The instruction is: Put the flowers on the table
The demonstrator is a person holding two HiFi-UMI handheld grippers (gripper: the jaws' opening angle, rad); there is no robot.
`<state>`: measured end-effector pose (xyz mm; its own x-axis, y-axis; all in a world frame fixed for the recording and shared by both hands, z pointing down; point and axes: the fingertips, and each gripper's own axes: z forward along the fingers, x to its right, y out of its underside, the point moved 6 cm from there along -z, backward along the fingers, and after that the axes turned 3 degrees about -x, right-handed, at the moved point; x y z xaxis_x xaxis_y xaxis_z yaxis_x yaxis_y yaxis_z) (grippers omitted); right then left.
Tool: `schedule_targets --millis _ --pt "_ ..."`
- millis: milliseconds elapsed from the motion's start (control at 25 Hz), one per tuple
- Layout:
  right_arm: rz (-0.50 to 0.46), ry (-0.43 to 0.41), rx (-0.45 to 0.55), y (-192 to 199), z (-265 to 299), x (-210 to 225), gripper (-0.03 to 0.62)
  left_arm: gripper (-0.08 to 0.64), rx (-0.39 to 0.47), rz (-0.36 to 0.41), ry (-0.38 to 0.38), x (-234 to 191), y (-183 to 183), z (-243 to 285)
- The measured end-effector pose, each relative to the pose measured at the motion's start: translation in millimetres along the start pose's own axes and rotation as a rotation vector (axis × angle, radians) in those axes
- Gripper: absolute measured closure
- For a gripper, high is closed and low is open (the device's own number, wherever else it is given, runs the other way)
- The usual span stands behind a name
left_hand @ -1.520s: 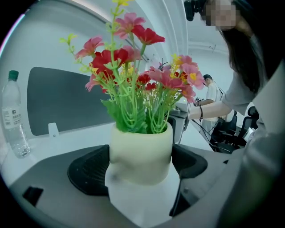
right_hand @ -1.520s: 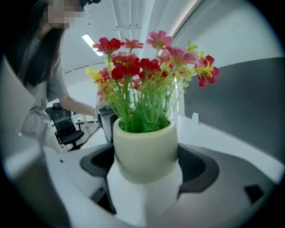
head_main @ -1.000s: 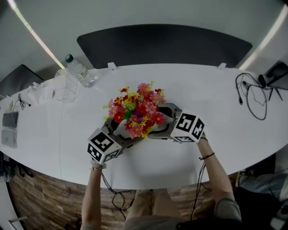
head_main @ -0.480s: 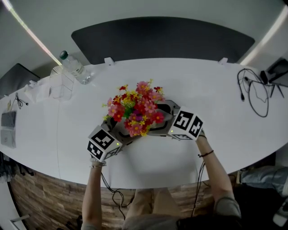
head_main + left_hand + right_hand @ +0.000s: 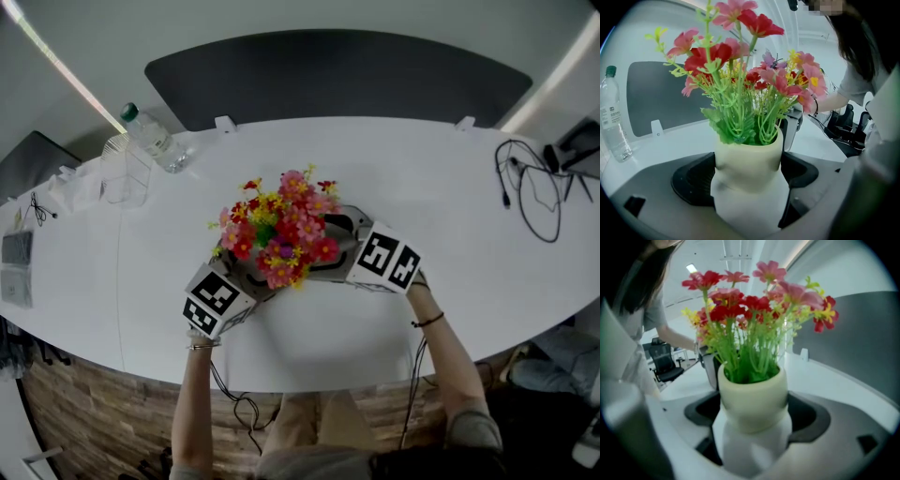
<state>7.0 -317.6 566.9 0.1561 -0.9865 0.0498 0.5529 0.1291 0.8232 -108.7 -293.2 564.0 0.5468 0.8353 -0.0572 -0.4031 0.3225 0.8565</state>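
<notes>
The white curved desk (image 5: 469, 272) spans the head view from left edge to right edge. A dark rounded panel (image 5: 337, 80) lies beyond it along the upper centre.

Near the centre of the frame, just left of the middle and over the desk's near half, is the bunch of flowers (image 5: 278, 230): red, pink and yellow blooms on green stems. They stand upright in a cream vase (image 5: 747, 159). No view shows whether the base of the vase touches the desk.

The left hand-held gripper (image 5: 246, 272) comes in from the lower left. In its own view, its dark jaws press against both sides of the vase, clenched on it. The right hand-held gripper (image 5: 333, 248) comes in from the lower right. It grasps the same vase from the opposite side, its jaws tight against the vase's pale body (image 5: 752, 401).

At the upper left of the desk, a clear container (image 5: 125, 173) stands just beside a water bottle (image 5: 150, 139) with a green cap. Both are well apart from the flowers. Black cables (image 5: 530, 192) lie looped at the right end.
</notes>
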Motion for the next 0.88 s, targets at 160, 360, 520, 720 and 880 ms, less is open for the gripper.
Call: schedule_targets --millis 160,360,520,720,880 --pt "0.005 0.003 0.009 -0.1 -0.6 -0.7 0.147 0.124 0.005 -0.001 -0.004 0.4 1.2 -0.1" --pt "0.006 0.017 0.015 1.1 -0.2 -1.1 0.149 0.126 0.024 0.003 -0.035 1.3 -0.7 -2.6" --pt "0.002 0.039 0.023 -0.3 -0.7 -2.8 0.149 0.126 0.023 -0.003 -0.056 1.4 0.8 -4.7" --pt "0.015 0.052 0.021 -0.3 -0.6 -4.2 0.147 0.126 0.025 -0.029 -0.076 2.1 4.5 -7.8" --pt "0.027 0.068 0.021 0.2 -2.3 -4.7 0.148 0.126 0.049 -0.052 -0.089 2.2 3.0 -11.7"
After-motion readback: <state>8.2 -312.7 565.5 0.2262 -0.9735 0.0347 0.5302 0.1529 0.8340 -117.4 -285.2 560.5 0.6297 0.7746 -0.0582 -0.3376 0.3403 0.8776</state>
